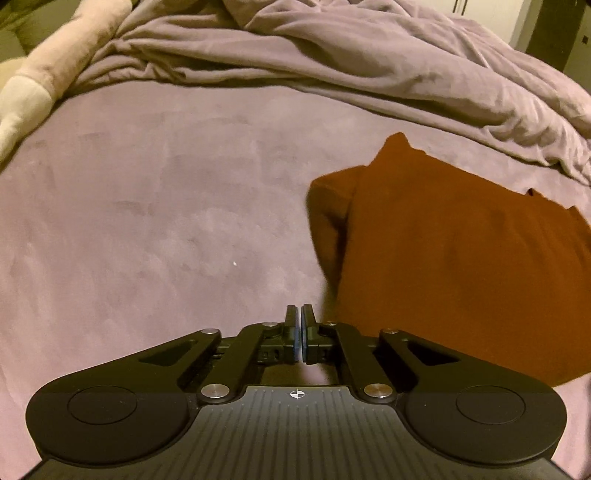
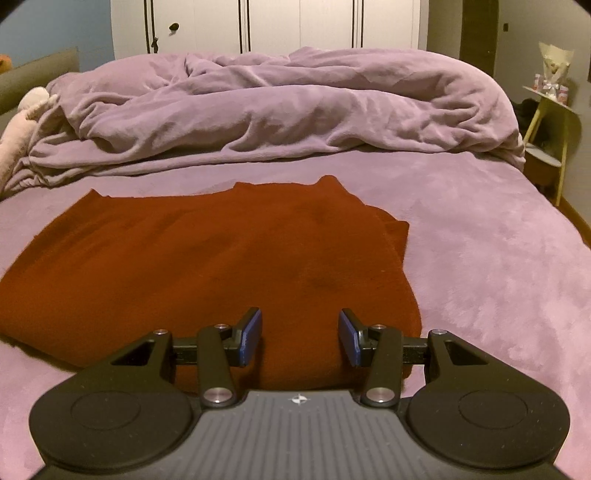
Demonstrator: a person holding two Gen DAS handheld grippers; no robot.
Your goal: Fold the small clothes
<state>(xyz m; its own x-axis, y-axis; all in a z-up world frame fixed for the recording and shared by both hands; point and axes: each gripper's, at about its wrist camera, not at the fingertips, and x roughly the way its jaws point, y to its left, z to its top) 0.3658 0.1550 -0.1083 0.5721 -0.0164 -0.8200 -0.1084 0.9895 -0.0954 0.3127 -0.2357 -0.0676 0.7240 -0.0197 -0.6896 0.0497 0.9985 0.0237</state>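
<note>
Fingers of the left gripper stand pressed together, blue pads touching with nothing between them, hovering over the bare purple bedsheet just left of the rust-brown garment. The garment's near left edge lies just beside the closed tips, and a folded flap or sleeve hangs along that left side. In the right wrist view, the right gripper has its jaws spread wide, blue pads well apart and holding nothing, poised over the near edge of the same garment. The cloth lies flat on the sheet, spread broadly to the left, with a second layer showing as a stepped edge at its right side and two small peaks along its far edge. Beyond it, a strip of bare sheet separates the garment from a rumpled purple duvet heaped across the bed. A pale plush toy rests at the left end of the duvet. Farther back stand a white wardrobe and, to the right, a small yellow-green side table.
</note>
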